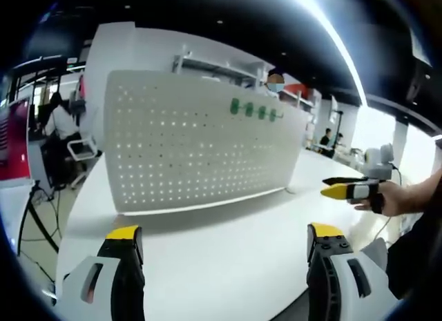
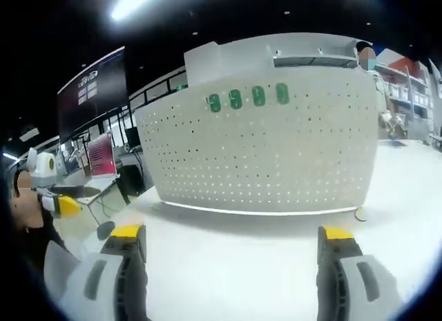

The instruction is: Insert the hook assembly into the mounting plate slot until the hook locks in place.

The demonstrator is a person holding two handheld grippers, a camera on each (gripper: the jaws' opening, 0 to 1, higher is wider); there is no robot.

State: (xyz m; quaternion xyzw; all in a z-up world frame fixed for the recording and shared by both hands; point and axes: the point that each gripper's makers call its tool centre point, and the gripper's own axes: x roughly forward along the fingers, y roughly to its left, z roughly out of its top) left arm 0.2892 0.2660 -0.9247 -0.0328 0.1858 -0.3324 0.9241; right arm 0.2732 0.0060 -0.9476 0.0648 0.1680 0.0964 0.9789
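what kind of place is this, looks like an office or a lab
Probably an open-plan office or lab used as a test area: a white pegboard with green hooks stands on a white table, with a desk monitor and people seated behind.

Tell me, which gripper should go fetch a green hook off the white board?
Probably right. The green hooks sit nearer the middle ahead of the open right gripper; they lie off-centre for the open left gripper.

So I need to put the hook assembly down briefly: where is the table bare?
The white table is bare between the pegboard foot and both open grippers. The board's top row is crowded with four green hooks; a small item lies by its right corner.
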